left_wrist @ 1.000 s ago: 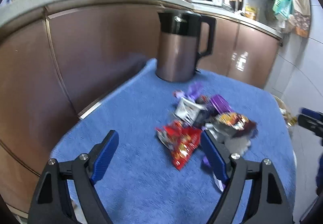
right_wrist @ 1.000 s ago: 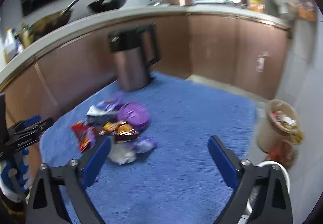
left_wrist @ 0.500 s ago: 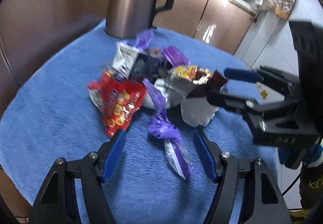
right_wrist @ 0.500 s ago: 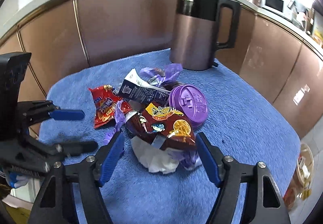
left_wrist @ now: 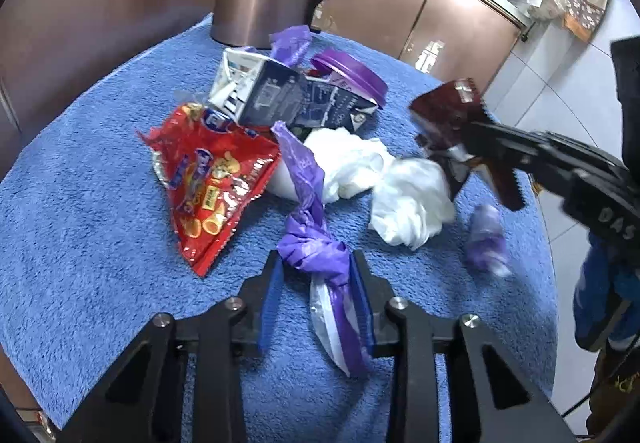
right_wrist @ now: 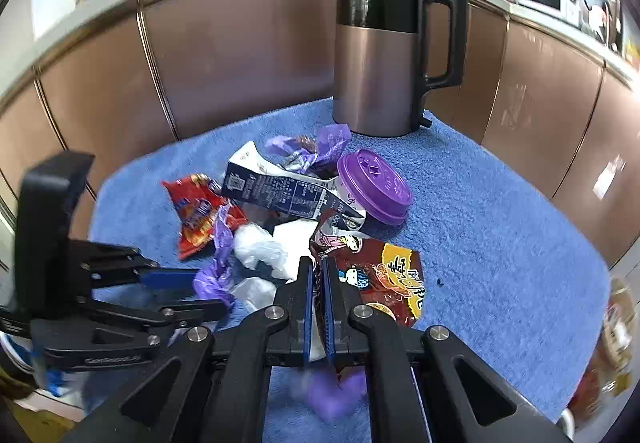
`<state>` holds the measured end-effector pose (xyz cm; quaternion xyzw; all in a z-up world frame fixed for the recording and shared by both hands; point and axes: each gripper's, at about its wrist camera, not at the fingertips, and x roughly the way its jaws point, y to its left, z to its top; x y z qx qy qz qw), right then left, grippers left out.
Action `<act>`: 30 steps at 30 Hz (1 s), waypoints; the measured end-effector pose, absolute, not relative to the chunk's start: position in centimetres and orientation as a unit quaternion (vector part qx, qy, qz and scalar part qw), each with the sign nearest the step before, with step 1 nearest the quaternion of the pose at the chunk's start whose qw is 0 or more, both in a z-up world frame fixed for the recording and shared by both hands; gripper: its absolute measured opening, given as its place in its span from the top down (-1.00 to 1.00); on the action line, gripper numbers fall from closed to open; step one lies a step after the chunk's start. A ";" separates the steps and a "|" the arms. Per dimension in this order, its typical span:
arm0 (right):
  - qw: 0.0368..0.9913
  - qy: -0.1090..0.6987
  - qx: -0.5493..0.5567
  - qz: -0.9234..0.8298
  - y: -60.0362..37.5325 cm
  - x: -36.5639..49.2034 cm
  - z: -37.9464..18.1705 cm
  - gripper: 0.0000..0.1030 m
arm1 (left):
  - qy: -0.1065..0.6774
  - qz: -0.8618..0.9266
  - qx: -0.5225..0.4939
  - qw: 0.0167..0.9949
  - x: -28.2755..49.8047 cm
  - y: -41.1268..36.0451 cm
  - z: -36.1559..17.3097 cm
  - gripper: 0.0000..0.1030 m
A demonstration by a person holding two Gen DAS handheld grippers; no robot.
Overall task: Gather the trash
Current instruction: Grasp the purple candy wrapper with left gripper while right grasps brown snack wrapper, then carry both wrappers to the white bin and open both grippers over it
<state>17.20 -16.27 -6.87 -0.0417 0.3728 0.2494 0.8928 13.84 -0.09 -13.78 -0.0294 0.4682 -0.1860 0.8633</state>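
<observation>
Now both grippers are down in the pile of litter on the blue terry-cloth bench (left_wrist: 80, 203). The left gripper (left_wrist: 316, 285) has its blue-padded fingers (left_wrist: 270, 295) either side of the knotted purple plastic bag (left_wrist: 314, 251); the jaws are narrow and closing in, the bag's knot sits between them, and the right-hand pad already touches it while a slim gap shows on the other side. The bag's white and purple tail trails back under the gripper.

Over on the right, the right gripper (right_wrist: 317, 285) has its fingers (right_wrist: 307, 303) pinched tight on the edge of the dark red foil snack packet with cartoon print (right_wrist: 384, 283), which hangs tilted from the grip, its printed face turned to the right. From the left wrist view that same packet (left_wrist: 448, 111) appears held above the bench at the tip of the black gripper.

Left lying on the cloth: the red crisp packet (left_wrist: 212, 179) flat just beside the purple bag, the crumpled white tissue (left_wrist: 384, 183) in the middle, the flattened navy and white carton (left_wrist: 280, 95) behind it, and the round purple plastic lid (right_wrist: 374, 187) leaning against the carton. A small blurred purple scrap (left_wrist: 486, 239) sits near the bench's right edge. At the back of the bench stands the copper-coloured kettle with black handle (right_wrist: 380, 59), upright, in front of brown cabinet doors (right_wrist: 248, 55).
</observation>
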 end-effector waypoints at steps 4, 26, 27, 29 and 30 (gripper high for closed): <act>0.897 0.352 0.011 0.268 -17.7 16.4 -5.3 0.91 | 0.464 -0.173 -0.035 0.868 13.4 0.2 -12.7 0.43; 0.947 0.254 0.165 0.107 -38.4 1.9 -1.5 0.90 | 0.408 -0.300 0.047 0.861 8.0 -15.7 -2.6 0.46; 0.946 0.257 0.176 0.085 -40.1 1.2 -2.3 0.90 | 0.407 -0.310 0.058 0.857 7.6 -17.4 -2.6 0.46; 0.943 0.267 0.190 0.052 -42.6 0.4 -3.5 0.90 | 0.407 -0.335 0.082 0.846 7.2 -21.5 -2.6 0.46; 0.940 0.274 0.198 0.037 -43.9 0.0 -4.4 0.90 | 0.409 -0.345 0.088 0.840 7.0 -23.1 -2.6 0.46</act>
